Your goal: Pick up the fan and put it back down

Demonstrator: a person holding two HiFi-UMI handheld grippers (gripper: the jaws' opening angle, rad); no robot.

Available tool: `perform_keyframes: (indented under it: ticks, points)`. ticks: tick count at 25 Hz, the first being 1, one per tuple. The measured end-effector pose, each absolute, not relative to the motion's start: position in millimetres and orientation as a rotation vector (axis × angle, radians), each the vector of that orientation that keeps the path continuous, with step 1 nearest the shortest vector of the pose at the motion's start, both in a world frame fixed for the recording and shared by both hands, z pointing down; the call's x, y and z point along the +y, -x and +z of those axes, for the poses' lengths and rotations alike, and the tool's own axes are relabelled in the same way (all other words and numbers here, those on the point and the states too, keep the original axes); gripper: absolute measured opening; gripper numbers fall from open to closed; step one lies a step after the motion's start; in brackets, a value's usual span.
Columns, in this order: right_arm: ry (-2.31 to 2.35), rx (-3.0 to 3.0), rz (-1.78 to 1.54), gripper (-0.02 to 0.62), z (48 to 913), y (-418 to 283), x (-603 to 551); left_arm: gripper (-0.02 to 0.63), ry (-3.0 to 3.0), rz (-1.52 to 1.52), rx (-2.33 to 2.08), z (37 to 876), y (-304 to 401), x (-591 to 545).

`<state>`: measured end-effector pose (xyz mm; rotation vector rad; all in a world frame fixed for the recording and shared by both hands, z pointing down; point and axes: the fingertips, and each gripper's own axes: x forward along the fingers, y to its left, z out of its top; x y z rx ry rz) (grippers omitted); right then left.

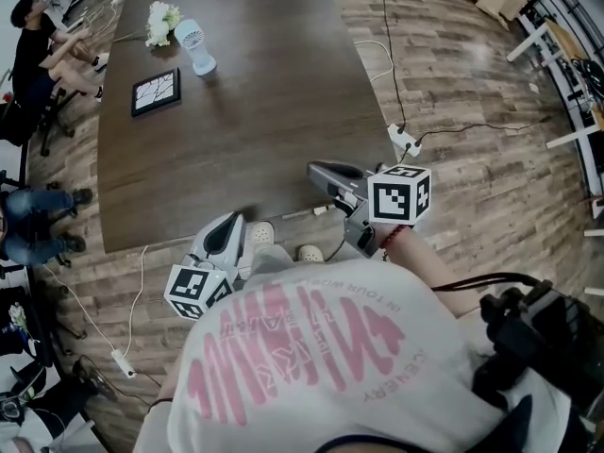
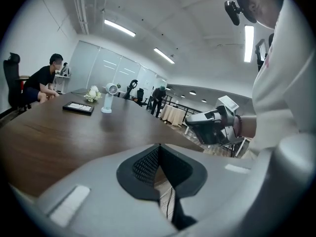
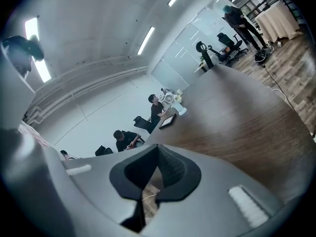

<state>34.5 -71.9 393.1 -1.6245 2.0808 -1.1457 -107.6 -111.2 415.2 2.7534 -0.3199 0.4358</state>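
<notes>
Floor [image 1: 472, 187]: wood planks all round, with cables lying across them.
Table [image 1: 255, 111]: long, dark wood; it runs away from the person who holds the grippers, and most of its top is bare.
Shirt [image 1: 311, 366]: white with pink print, worn by that person; it fills the bottom of the head view.
Seated person [image 1: 38, 36]: in dark clothes on a chair at the table's far left edge, arms resting on the top.
Right gripper [image 3: 157, 149]: held over the table's near corner. Its fingers are together, with nothing between them.
Left gripper [image 2: 158, 147]: held just off the table's near edge, beside the right gripper. Its fingers are pressed together and hold nothing.
Frame [image 1: 156, 92]: flat, black, with a pale cracked pattern; it lies on the table's far left part.
Fan [image 1: 196, 45]: small and pale, with a round head on a stand. It stands upright at the far end of the table, just beside the flowers and near the frame, well apart from both grippers.
Flowers [image 1: 162, 22]: a white bunch just left of the fan.
Power strip [image 1: 404, 140]: white, on the floor to the right of the table.
</notes>
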Motion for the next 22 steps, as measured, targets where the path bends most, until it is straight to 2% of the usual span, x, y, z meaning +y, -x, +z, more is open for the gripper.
perform_keyframes:
  ticks: [22]
  points:
    - [1.615, 2.125, -1.071, 0.003, 391, -33, -50, 0.014, -2.785, 0.420, -0.346, 414, 110, -87]
